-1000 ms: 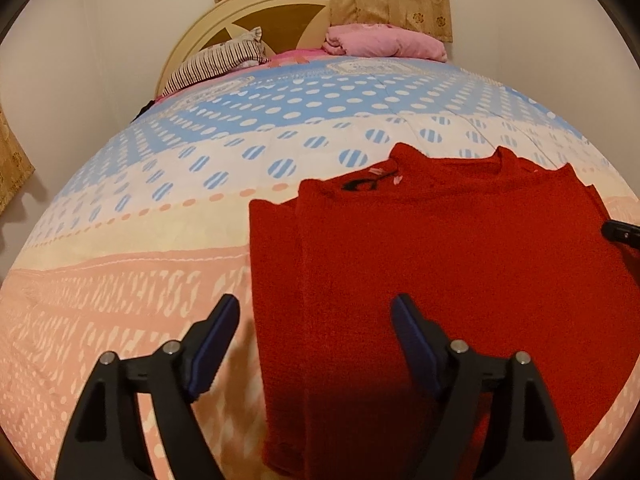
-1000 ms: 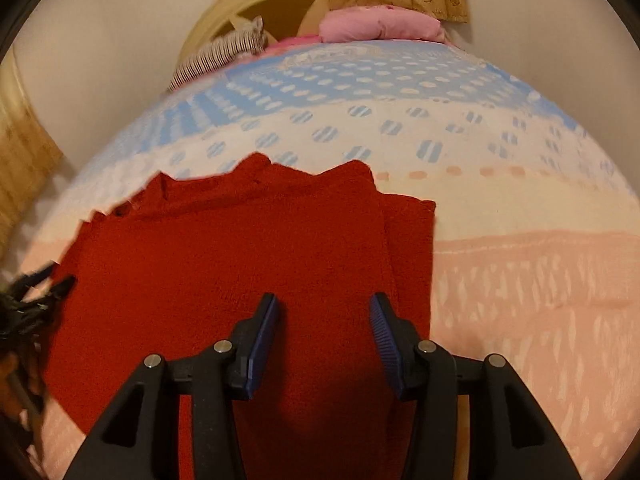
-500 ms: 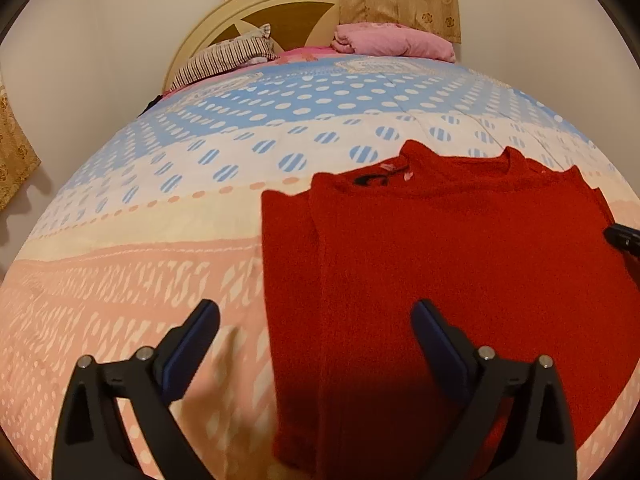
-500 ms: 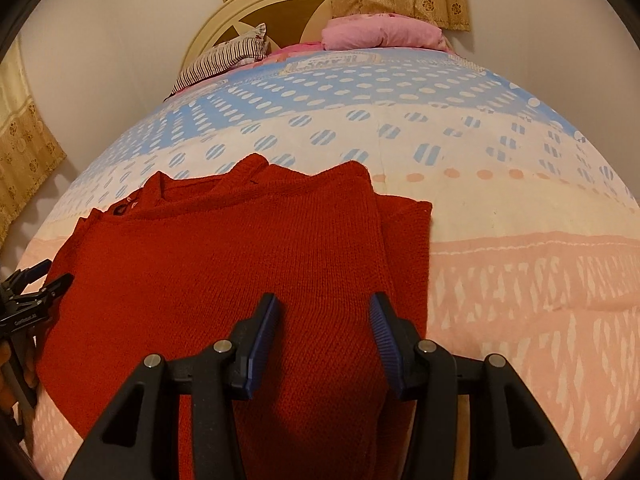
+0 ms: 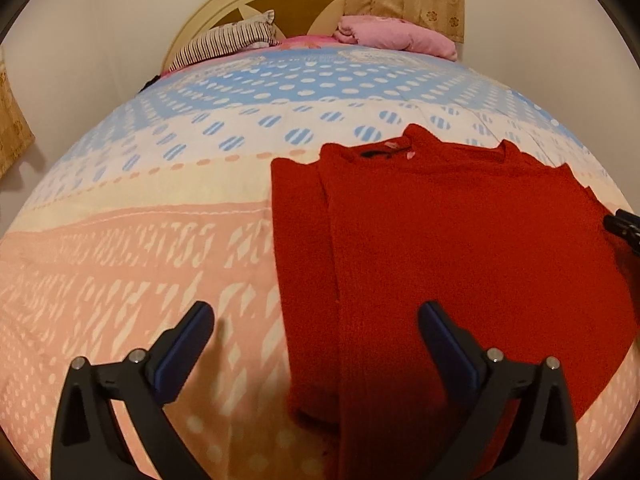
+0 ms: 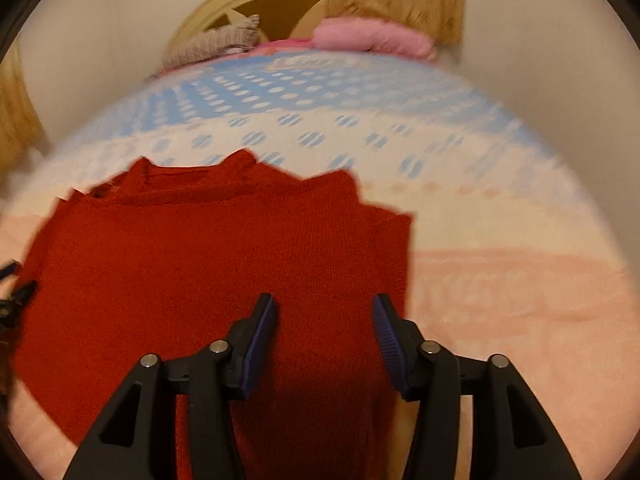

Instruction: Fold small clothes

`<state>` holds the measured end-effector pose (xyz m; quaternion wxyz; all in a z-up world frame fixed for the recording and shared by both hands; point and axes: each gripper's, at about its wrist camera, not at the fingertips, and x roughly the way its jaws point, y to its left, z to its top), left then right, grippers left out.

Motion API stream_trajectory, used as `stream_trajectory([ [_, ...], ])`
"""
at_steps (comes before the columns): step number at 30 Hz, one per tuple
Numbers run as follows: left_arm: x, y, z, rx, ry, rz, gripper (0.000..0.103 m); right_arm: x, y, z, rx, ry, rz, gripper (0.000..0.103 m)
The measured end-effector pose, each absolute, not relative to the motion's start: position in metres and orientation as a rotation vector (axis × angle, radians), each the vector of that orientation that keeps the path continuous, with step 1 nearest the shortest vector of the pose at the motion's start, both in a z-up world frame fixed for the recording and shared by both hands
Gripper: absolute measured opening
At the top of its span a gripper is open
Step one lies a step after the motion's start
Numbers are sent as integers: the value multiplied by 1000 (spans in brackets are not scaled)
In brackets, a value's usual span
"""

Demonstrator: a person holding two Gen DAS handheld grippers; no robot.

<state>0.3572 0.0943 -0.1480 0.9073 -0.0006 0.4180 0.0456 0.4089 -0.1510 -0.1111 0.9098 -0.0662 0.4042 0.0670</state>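
A red knitted sweater lies flat on the bed, collar toward the headboard, with both sleeves folded in along its sides. My left gripper is open wide and empty, hovering over the sweater's left edge near the hem. My right gripper is open and empty above the sweater near its right folded edge. The right gripper's tip shows at the right edge of the left wrist view; the left gripper's tip shows at the left edge of the right wrist view.
The bed has a pink, cream and blue dotted cover. A striped pillow and a pink folded blanket lie by the cream headboard. Walls and curtains stand close behind and at the left.
My left gripper has opened wider and shifted left, off toward the sweater's left edge. My right gripper has moved, blurring its view, with the jaws a little wider.
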Motion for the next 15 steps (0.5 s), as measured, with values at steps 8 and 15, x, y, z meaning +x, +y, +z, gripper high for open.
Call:
stream_trajectory([
  [8,366,104,-152,-90,884,67,103,427,-65,-128,-159,958,372,55],
  [15,358,122,-149,-199,833,67,103,466,-64,-132,-81,967,293,59],
])
